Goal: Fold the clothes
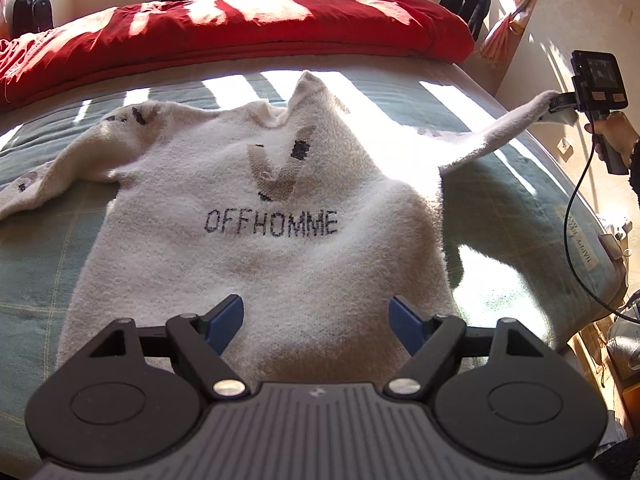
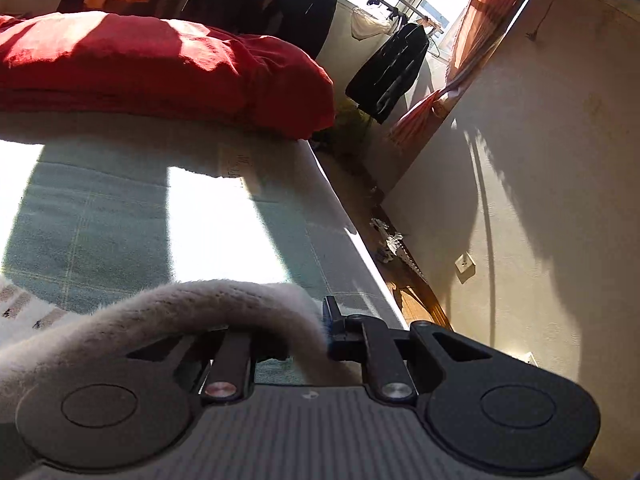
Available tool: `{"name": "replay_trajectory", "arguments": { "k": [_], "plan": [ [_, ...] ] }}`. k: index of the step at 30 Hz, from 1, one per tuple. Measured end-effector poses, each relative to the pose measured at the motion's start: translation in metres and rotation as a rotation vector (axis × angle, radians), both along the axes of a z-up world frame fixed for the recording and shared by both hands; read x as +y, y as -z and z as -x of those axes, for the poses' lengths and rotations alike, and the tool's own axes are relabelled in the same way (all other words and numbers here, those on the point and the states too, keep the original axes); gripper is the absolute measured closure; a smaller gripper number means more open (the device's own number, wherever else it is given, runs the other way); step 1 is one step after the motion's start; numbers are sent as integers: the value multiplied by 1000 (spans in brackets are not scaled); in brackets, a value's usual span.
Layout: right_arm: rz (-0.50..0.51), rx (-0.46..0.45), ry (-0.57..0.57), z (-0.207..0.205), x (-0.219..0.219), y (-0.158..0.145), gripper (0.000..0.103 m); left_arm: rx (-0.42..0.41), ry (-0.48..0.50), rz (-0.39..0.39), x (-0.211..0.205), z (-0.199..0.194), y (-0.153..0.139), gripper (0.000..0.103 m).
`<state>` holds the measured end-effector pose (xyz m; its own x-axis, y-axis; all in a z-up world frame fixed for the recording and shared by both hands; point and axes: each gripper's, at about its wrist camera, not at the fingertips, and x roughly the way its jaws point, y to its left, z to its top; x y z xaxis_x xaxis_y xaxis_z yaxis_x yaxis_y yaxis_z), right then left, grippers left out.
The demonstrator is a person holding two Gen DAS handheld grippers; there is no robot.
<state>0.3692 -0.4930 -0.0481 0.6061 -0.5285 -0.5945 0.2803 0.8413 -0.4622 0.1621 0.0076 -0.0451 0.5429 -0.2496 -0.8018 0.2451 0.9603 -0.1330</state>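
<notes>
Sweater (image 1: 272, 216) flat on bed (image 1: 36, 280); left hand-held gripper (image 1: 318, 320) wide open, empty, over hem; right hand-held gripper (image 1: 560, 105) clamped on sleeve (image 1: 500, 128).

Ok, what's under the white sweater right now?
The white sweater lies on a green checked bedcover, visible all round it. Anything beneath its body is covered. One sleeve is lifted off the bed, clamped in the right gripper.

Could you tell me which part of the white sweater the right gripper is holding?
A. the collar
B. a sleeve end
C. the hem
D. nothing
B: the right gripper is shut on the sleeve end, stretched out past the bed edge from the sweater.
</notes>
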Motion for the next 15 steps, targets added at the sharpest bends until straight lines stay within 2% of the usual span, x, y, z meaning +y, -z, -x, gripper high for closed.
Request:
{"name": "replay_trajectory", "arguments": {
  "k": [1, 6, 11, 15],
  "plan": [
    [5, 9, 4, 2, -2, 3, 85, -1, 5, 1, -2, 0, 0, 23],
    [-5, 54, 51, 14, -17, 15, 66, -6, 27, -4, -9, 3, -2, 23],
    [-3, 63, 128, 32, -39, 16, 65, -15, 22, -7, -10, 6, -7, 23],
    [-86, 46, 169, 50, -61, 4, 62, -19, 32, 2, -13, 8, -9, 23]
  ]
}}
